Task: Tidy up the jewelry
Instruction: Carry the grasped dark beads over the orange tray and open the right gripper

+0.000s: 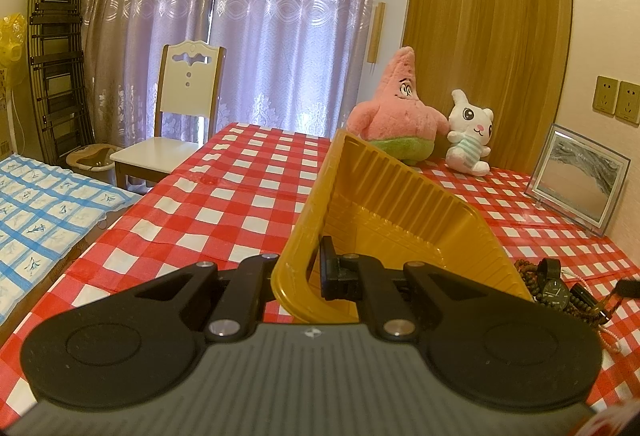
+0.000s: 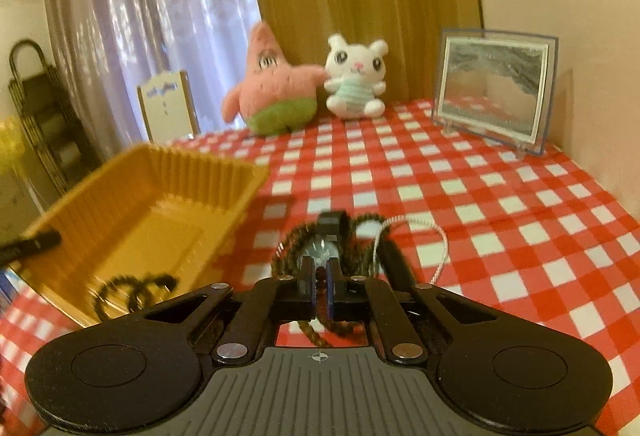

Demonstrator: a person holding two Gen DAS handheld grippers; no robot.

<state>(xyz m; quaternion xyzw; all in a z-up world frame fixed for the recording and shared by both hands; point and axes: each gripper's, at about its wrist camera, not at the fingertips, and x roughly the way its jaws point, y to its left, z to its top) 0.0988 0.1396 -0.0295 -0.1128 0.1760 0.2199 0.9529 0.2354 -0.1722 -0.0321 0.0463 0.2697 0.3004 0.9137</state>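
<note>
My left gripper (image 1: 300, 270) is shut on the near wall of a yellow ribbed tray (image 1: 400, 204), which stands tilted on the checked cloth. To its right lies a pile of jewelry: a black watch (image 1: 554, 290), brown bead strands (image 1: 528, 268) and a pink-white cord (image 1: 592, 278). In the right wrist view my right gripper (image 2: 319, 272) is shut on a brown bead strand (image 2: 310, 332) that hangs below the fingers. The watch (image 2: 322, 248) and a cord (image 2: 440, 240) lie just ahead. The tray (image 2: 140, 220) on the left holds a dark bead bracelet (image 2: 132, 288).
A pink star plush (image 2: 272, 88) and a white bunny plush (image 2: 356, 80) sit at the table's back edge. A framed picture (image 2: 492, 92) leans at the back right. A white chair (image 1: 176, 116) and a bed (image 1: 48, 200) are beyond the table's left edge.
</note>
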